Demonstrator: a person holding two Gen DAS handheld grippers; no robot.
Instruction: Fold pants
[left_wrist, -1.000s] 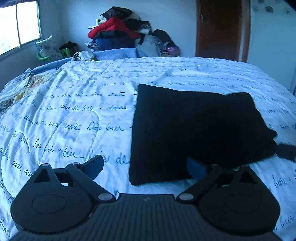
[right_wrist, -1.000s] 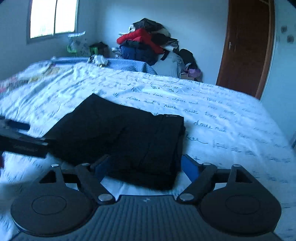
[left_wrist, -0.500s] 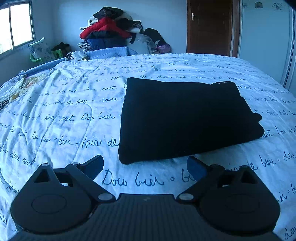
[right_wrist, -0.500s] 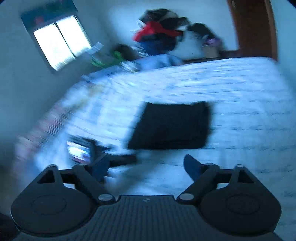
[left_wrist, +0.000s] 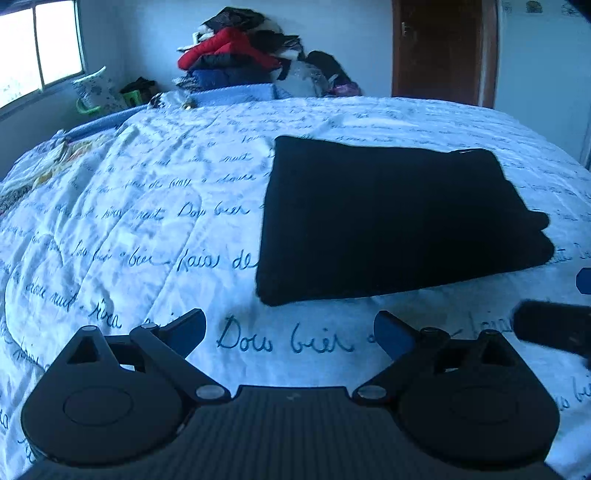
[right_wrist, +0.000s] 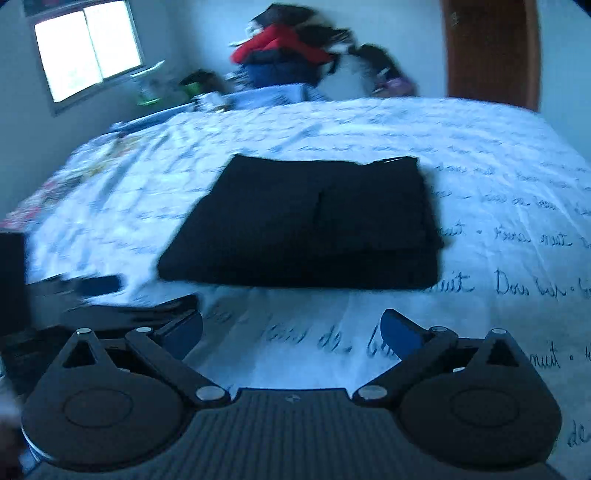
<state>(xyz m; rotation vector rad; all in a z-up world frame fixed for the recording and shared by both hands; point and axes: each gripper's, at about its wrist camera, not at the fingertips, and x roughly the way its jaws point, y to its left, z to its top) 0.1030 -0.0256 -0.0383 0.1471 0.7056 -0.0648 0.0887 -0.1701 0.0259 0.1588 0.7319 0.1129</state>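
One bed (left_wrist: 129, 229), covered by a white quilt printed with cursive writing, fills both views. Black pants (left_wrist: 391, 218), folded into a flat rectangle with stacked layers along the near edge, lie on the quilt near its middle. Beyond the bed, a pile of clothes (left_wrist: 236, 55) sits against the far wall beside a brown door (left_wrist: 439, 51). Left gripper (left_wrist: 290, 330) and right gripper (right_wrist: 291, 330) hover short of the pants, jaws spread wide, each holding nothing.
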